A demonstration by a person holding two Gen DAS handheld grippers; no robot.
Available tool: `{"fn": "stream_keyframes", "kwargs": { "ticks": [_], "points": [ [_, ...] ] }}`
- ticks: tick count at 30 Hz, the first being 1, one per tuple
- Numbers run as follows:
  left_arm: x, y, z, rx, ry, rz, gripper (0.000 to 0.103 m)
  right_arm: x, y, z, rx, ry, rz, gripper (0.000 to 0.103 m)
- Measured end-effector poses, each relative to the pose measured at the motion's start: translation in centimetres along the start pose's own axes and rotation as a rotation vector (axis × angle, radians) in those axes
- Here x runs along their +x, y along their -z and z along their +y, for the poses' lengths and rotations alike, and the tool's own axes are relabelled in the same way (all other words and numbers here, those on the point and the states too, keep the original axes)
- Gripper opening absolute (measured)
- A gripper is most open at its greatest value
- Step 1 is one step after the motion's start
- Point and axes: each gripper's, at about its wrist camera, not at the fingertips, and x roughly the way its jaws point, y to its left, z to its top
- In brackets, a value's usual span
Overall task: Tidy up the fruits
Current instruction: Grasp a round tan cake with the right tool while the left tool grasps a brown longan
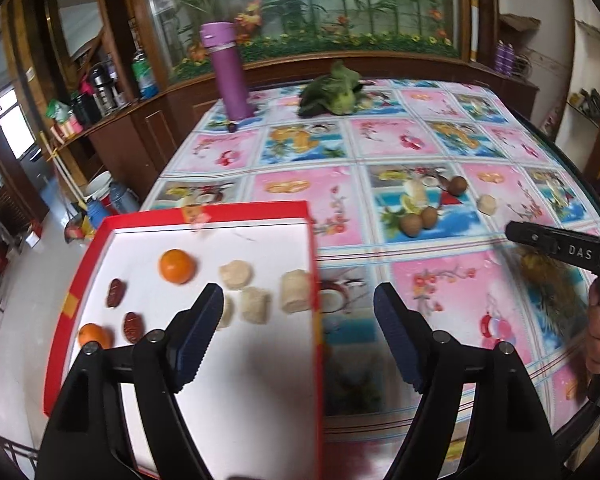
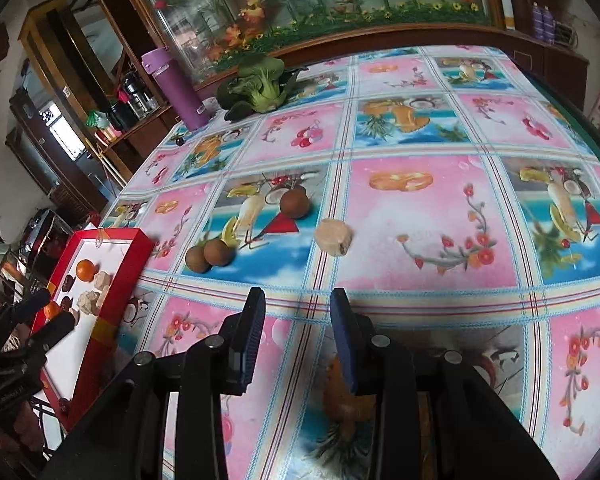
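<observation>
Pale banana chunk (image 2: 334, 237) lies dead ahead of my right fingers (image 2: 296, 344), spread and empty, nearer than left fingers (image 1: 298, 336), spread over red box (image 1: 314, 280).

Dark wooden cabinets (image 1: 112, 132) flank a floral glass panel (image 1: 300, 4) behind the table (image 1: 420, 140).

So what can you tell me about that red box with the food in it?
The shallow red cardboard box has a white floor and low red walls with yellow patches. It lies flat and open at the table's left edge, on the fruit-patterned tablecloth. Inside sit two oranges, two dark red dates and several pale beige cut chunks. The open left gripper hangs above its right wall, not touching it.
</observation>
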Motion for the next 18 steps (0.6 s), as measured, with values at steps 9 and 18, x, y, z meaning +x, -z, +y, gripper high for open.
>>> {"fn": "stream_keyframes", "kwargs": {
  "ticks": [9, 18],
  "points": [
    [1.8, -1.2, -2.9, 0.088, 0.015, 0.024, 0.078, 1.2, -0.8, 1.5, -0.054, -0.028, 0.012, 0.033],
    [5.4, -3.5, -4.0, 0.124, 0.106, 0.082, 0.078, 2.2, -1.7, 0.0, -0.063, 0.161, -0.043, 0.033]
  ]
}}
